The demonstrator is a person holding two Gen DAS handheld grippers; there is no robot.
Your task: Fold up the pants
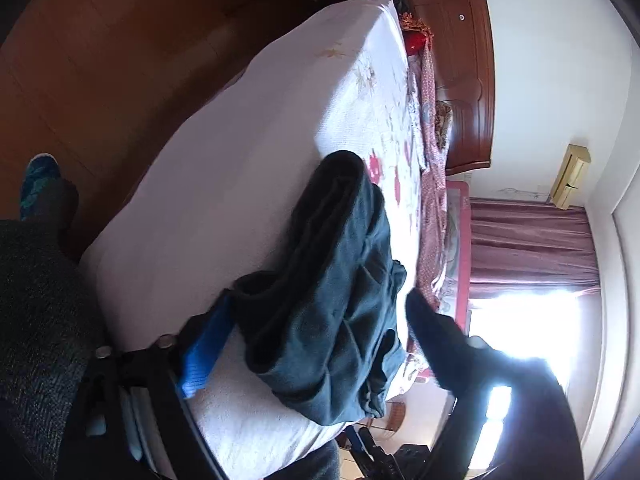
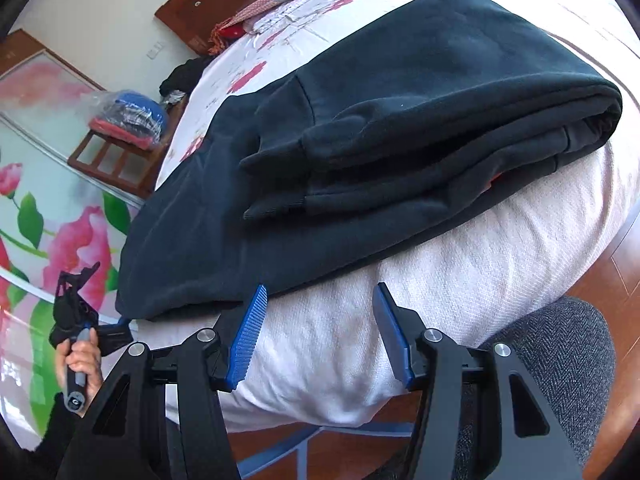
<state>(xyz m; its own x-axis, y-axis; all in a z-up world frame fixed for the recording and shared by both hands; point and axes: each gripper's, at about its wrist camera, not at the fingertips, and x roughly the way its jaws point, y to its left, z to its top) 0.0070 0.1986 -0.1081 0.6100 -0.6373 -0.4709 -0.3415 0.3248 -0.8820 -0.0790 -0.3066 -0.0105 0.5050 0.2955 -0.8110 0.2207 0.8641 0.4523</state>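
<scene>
The dark pants (image 2: 360,128) lay folded on the bed (image 2: 460,280). The right claw (image 2: 320,332) stood open and empty near their edge; the left claw (image 1: 316,344) looked open around them. Smoothing gently would suit.

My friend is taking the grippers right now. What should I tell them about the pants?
Left gripper: fingers straddle one end of the pants; whether it grips them is unclear.
Right gripper: open, empty, just short of the pants' near edge.
Pants: dark, lying on the bed near its corner, already folded over into layers.
Done: the legs are folded over.
Left: probably one more fold or a tidy-up of the flat end by the left gripper.
</scene>
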